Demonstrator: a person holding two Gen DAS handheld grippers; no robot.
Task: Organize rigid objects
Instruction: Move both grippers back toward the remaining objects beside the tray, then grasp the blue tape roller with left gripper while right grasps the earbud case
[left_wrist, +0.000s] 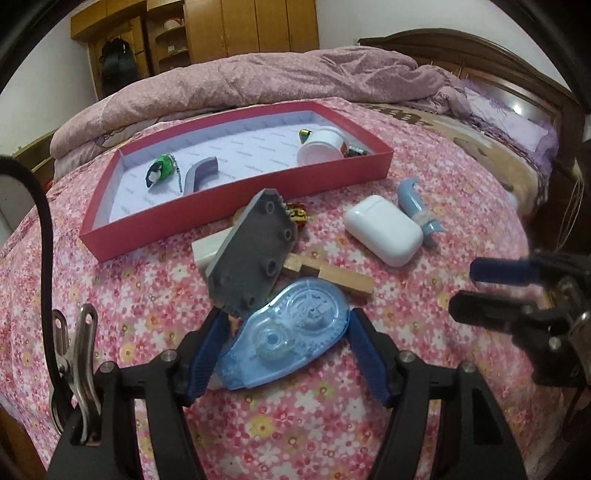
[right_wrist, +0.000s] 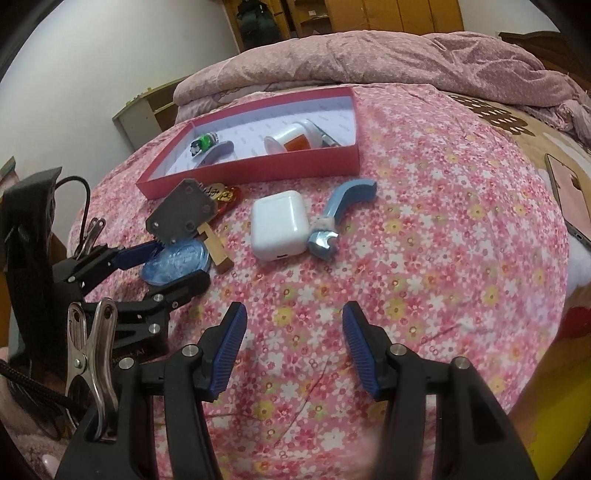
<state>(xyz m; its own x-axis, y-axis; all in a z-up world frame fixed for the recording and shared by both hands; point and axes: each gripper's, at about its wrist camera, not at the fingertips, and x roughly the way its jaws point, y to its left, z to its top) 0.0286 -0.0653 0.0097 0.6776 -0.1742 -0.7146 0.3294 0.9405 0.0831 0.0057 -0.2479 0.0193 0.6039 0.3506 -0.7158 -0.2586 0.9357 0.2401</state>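
Grey plastic plate (left_wrist: 255, 254) leans over the blue tape dispenser (left_wrist: 286, 334).

Each black plastic hand-held gripper (right_wrist: 294, 345) carries ribbed blue fingertip pads (right_wrist: 231, 349), silver pivot screws (right_wrist: 191, 350), a steel spring clip (right_wrist: 90, 363), and a black cable (left_wrist: 44, 236).

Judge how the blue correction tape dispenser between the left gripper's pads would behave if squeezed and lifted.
The correction tape dispenser is probably stiff and light: thin see-through plastic shell. Its rounded, glossy sides could slip between the pads. The grey plate looks propped against it, so that may topple when it lifts.
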